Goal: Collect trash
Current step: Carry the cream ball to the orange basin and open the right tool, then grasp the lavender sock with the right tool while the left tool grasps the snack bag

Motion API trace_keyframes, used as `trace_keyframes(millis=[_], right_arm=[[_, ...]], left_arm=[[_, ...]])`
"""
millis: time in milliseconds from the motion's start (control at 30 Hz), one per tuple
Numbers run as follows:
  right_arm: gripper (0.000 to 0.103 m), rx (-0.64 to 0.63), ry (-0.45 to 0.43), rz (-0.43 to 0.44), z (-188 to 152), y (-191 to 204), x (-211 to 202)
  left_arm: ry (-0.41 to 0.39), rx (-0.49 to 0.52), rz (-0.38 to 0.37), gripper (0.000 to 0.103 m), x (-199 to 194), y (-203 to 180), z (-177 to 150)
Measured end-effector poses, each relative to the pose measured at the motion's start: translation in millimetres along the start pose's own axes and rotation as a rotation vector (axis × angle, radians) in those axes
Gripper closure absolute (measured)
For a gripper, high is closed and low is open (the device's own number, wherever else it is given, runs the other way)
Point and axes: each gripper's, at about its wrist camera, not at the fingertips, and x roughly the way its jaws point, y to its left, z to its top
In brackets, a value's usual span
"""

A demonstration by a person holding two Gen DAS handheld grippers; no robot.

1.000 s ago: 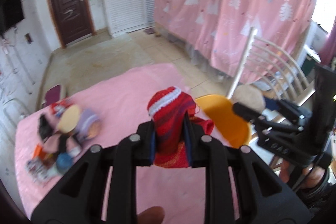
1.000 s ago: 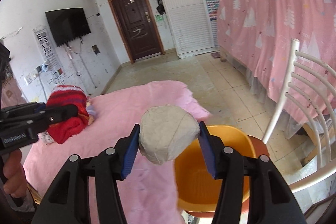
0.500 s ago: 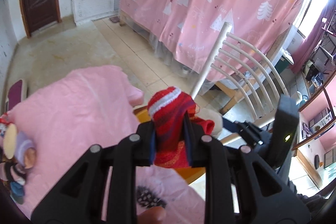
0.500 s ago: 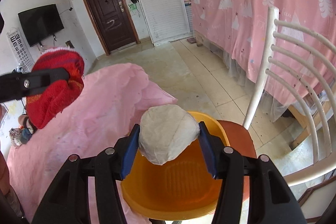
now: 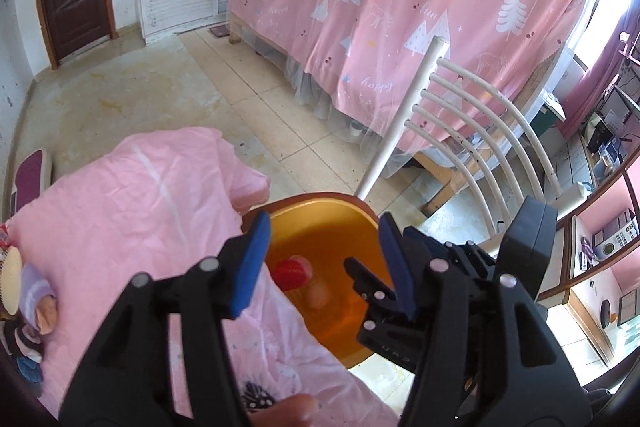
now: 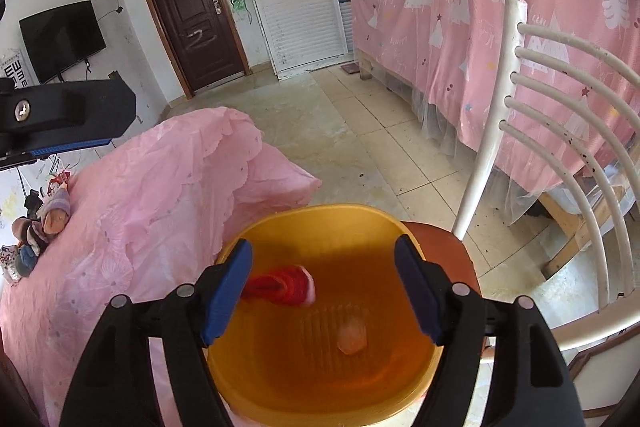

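An orange bin (image 6: 320, 227) (image 5: 320, 205) stands on a chair seat beside the pink-covered table. Inside it lie a red knitted hat (image 6: 286, 285) (image 5: 292, 273) and a pale wad of paper (image 6: 352, 335) (image 5: 319, 295). My left gripper (image 5: 324, 263) is open and empty above the bin's near rim. My right gripper (image 6: 326, 287) is open and empty right over the bin. The right gripper's body also shows in the left wrist view (image 5: 460, 279).
A white slatted chair back (image 6: 560, 131) rises right of the bin. The pink tablecloth (image 6: 160, 195) is on the left, with several small dolls and bits (image 6: 44, 223) at its far end. A pink curtain (image 5: 400, 7) hangs behind.
Both grippers moved over the bin and opened. The red hat left the left gripper and the paper wad left the right one; both now lie in the bin.
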Motion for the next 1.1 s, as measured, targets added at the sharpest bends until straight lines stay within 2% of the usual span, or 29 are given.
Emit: trace_keyframes(millis=[300,567,733,967,1100], right_arm=[[0.039,-0.033,-0.032,-0.008,9.1,21.2,-17.3],[0.039,-0.083,-0.080,-0.020,21.8,50.4,-42.2],[0.038,-0.135,-0.101,-0.014,29.2,82.5,-52.9],[0.038,-0.223,-0.119,0.005,35.5,137.8,-59.8],[0.038,-0.272,-0.118,0.023,37.5,174.1,-57.9]], left_arm=[[-0.054,-0.032,0.015,0.049,-32.7,20.1,-2.2],[-0.103,-0.078,0.064,0.049,-72.1,52.2,-12.2],[-0.127,-0.112,0.103,0.045,-97.7,78.8,-23.8],[-0.155,-0.153,0.155,0.044,-130.5,117.1,-42.2],[-0.167,-0.185,0.212,0.044,-150.4,144.6,-56.1]])
